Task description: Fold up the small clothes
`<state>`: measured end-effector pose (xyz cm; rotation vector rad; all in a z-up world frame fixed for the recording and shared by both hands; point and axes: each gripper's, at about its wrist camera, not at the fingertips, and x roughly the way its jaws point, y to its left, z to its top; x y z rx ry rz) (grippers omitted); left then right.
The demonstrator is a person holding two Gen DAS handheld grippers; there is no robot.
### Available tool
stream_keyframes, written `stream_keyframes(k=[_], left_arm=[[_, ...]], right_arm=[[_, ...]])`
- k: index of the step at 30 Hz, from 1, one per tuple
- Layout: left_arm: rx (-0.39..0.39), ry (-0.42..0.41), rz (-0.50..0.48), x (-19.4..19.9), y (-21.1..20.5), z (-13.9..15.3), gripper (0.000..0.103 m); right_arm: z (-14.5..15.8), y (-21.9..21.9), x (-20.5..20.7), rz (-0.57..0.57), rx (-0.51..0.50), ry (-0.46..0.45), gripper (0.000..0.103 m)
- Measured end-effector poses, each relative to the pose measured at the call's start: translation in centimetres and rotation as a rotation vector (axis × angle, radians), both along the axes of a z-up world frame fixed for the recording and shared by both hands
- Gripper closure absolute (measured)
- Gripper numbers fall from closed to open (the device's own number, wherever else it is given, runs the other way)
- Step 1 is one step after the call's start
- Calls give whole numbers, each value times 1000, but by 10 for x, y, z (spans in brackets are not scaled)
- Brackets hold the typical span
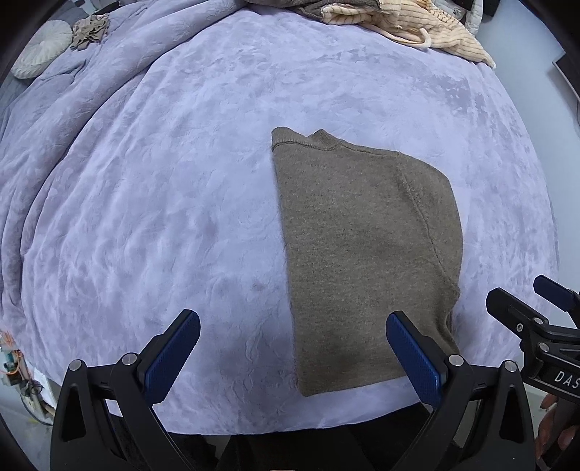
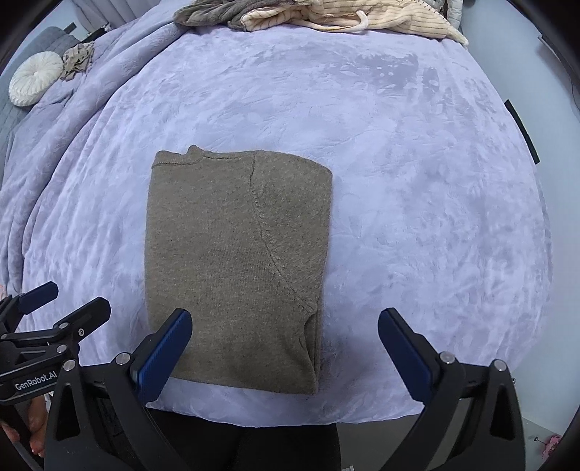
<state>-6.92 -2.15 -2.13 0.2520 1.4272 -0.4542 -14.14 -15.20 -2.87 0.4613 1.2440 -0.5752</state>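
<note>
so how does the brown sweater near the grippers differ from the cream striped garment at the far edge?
The brown sweater is folded into a flat, neat rectangle; the cream striped garment lies crumpled in a heap with other clothes. The sweater is plain brown knit; the cream one carries thin dark stripes and a drawcord. The sweater lies alone mid-blanket; the cream one sits at the far edge. Both rest on the lilac blanket, untouched by either gripper.

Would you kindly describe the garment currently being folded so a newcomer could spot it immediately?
Start from the lavender blanket covering the bed. Near its front edge lies a brown knit sweater, folded into a flat rectangle. Unlike the crumpled cream striped clothes heaped at the far edge, it lies alone, smooth and plain.
</note>
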Motion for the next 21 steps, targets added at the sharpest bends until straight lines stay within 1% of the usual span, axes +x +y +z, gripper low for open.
stream_keyframes(k=[5,11,21], left_arm=[[10,-17,-14,-1,-2,3,0],[8,-4,-3,-1,-1,2,0],[12,-10,2,-2,0,2,0]], right_arm=[[3,-2,1,-16,-6,0,1],[2,-1,3,-12,-3,9,1],[1,4,5,6,1,19,1]])
